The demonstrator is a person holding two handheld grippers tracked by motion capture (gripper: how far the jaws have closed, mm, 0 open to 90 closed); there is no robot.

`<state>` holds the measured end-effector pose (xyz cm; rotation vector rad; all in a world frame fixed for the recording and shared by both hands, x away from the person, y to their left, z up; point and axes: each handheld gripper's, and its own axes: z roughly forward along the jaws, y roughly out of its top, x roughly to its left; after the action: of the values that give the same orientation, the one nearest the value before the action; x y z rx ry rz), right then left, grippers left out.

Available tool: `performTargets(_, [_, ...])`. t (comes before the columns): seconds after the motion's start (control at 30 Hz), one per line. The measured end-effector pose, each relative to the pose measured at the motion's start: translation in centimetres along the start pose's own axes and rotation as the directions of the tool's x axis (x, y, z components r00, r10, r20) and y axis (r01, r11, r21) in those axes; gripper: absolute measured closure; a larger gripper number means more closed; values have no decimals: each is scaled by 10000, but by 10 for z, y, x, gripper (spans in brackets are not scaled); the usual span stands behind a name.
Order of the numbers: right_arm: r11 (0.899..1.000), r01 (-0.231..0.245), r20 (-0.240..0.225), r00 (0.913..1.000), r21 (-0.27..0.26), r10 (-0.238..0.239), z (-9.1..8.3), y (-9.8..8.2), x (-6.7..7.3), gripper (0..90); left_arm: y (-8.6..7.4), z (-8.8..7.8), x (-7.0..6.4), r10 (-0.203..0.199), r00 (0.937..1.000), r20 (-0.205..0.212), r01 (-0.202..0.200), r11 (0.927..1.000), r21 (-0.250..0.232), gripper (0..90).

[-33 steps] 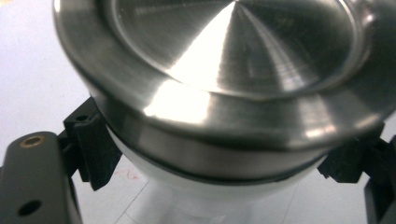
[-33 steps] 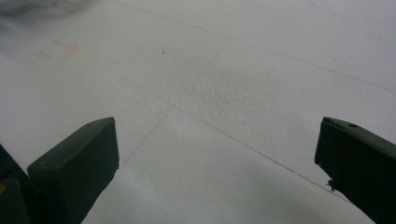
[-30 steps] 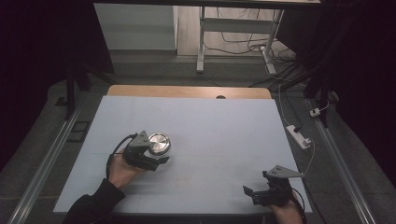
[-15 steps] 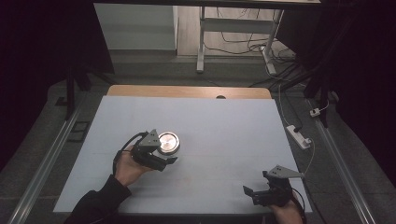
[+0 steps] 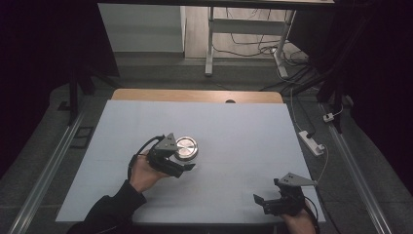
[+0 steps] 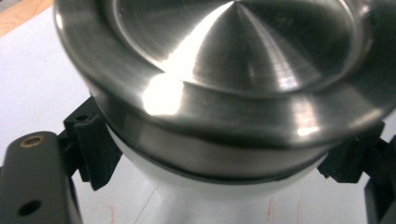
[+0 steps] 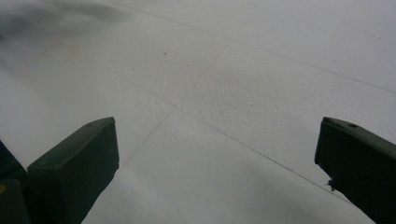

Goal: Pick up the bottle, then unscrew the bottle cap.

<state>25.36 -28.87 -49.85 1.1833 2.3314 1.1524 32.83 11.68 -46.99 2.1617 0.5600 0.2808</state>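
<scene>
The left gripper (image 5: 187, 163) has its jaws clamped on the sides of a round steel container with a metal lid (image 5: 186, 147), which sits left of the middle of the white table mat (image 5: 243, 131), well short of the wooden strip (image 5: 195, 95) at its far edge. The right gripper (image 5: 265, 204) is at the mat's near right corner, well apart from the container, its jaws spread wide with only bare mat between them.
</scene>
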Motion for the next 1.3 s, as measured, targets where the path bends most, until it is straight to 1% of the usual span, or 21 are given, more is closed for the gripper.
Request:
performTargets(0.23, [10000,3,-11,10000,12,-3,0,0,0,0,6,8,-4,40,9997,233,-40,10000,16,154])
performTargets(0.27, [10000,5,-12,10000,15,-5,0,0,0,0,7,8,-4,113,9996,270,-114,9999,44,155])
performTargets(0.33, [10000,10,-15,10000,18,-10,0,0,0,0,8,10,-6,83,9995,307,-83,10000,9,154])
performTargets(0.37, [10000,17,-20,10000,20,-17,0,0,0,0,9,11,-6,167,9993,330,-168,9999,41,154])
performTargets(0.53, [10000,70,4,10000,2,-70,0,0,1,0,10,12,-6,70,9994,351,-70,10000,-19,154])
performTargets(0.77, [9997,63,32,10000,-232,-62,-3,0,1,0,9,12,-6,28,9993,379,-27,10000,-46,154])
performTargets(0.8, [9996,17,-2,10000,-274,-17,-3,1,1,0,9,12,-6,11,9993,385,-9,10000,-57,154])
performTargets(0.83, [9990,11,-133,9999,-450,-17,-5,2,3,0,9,12,-6,0,9992,400,2,10000,-70,154])
performTargets(0.97, [9973,101,-226,9997,-721,-118,-8,7,7,0,8,12,-7,-47,9992,388,50,10000,-76,154])
performTargets(1.13, [9965,323,-332,9988,-777,-350,-8,11,12,0,8,12,-7,-21,9992,391,22,10000,-21,154])
performTargets(1.2, [9961,409,-416,9981,-788,-443,-7,14,14,0,8,13,-7,-80,9992,386,82,9999,-60,154])
performTargets(1.3, [9936,724,-555,9955,-870,-774,-4,20,19,0,7,12,-6,-92,9990,441,95,9999,-45,154])
